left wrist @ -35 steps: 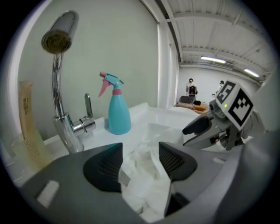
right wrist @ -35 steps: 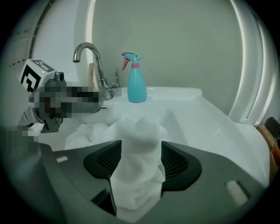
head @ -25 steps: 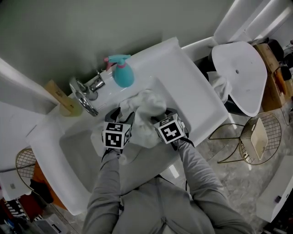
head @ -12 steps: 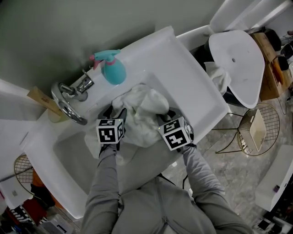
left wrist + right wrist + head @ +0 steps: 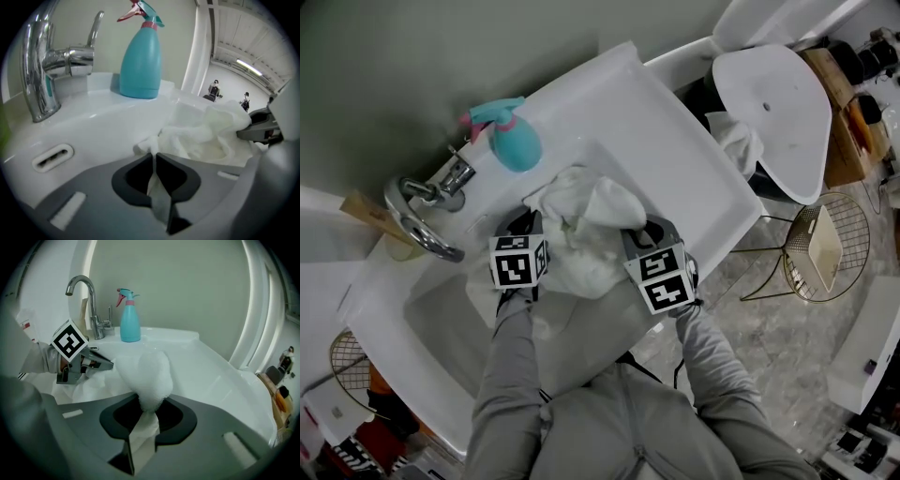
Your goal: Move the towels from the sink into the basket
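Note:
A crumpled white towel (image 5: 586,230) lies bunched in the white sink (image 5: 675,159), between my two grippers. My left gripper (image 5: 532,225) sits at the towel's left edge, shut on a thin fold of towel (image 5: 206,136) that runs down between its jaws (image 5: 154,161). On the towel's right side, my right gripper (image 5: 642,232) has just been closing and pinches a thick fold of towel (image 5: 150,376) that stands up out of its jaws (image 5: 147,408). A gold wire basket (image 5: 820,253) stands on the floor to the right of the sink.
A teal spray bottle (image 5: 514,141) and a chrome faucet (image 5: 417,220) stand on the sink's back ledge. A white lidded bin (image 5: 769,103) holding white cloth is at the upper right. Another wire basket (image 5: 347,361) is at the lower left.
Both grippers have closed in on the towel. It now stands bunched higher between them, drawn slightly toward the sink's right side.

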`<action>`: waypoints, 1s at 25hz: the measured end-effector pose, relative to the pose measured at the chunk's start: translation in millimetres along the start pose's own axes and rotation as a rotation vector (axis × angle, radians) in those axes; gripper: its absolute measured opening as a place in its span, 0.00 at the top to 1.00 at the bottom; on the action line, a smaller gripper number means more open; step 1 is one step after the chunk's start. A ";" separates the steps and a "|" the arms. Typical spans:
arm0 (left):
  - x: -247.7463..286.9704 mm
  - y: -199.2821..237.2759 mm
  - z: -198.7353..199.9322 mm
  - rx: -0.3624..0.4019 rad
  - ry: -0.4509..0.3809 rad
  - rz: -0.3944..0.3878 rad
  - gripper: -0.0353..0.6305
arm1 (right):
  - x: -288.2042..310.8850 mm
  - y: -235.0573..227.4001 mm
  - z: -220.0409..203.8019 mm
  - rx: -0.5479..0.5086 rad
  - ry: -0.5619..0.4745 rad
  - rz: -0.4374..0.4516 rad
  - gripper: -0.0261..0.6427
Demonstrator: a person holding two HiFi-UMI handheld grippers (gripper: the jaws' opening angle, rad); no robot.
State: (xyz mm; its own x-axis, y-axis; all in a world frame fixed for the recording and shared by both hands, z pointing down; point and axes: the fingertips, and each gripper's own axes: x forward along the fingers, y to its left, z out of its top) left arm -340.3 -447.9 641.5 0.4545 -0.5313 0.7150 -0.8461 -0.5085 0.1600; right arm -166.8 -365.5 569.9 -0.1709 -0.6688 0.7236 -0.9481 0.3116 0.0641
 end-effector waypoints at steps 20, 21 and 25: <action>-166.6 -82.6 148.4 0.113 -0.520 -0.247 0.83 | -170.1 -38.7 104.0 0.054 -0.431 -0.320 0.85; -173.6 -88.9 152.3 0.122 -0.537 -0.260 0.83 | -182.1 -40.3 108.8 0.051 -0.450 -0.340 0.85; -195.9 -113.2 164.1 0.143 -0.592 -0.324 0.83 | -228.2 -43.6 122.6 0.046 -0.521 -0.418 0.85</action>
State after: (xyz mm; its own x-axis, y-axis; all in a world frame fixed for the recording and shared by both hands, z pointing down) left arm -287.9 -397.5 371.7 0.7885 -0.5971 0.1474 -0.6150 -0.7672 0.1823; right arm -119.4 -309.2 317.7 0.1166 -0.9692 0.2171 -0.9711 -0.0654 0.2294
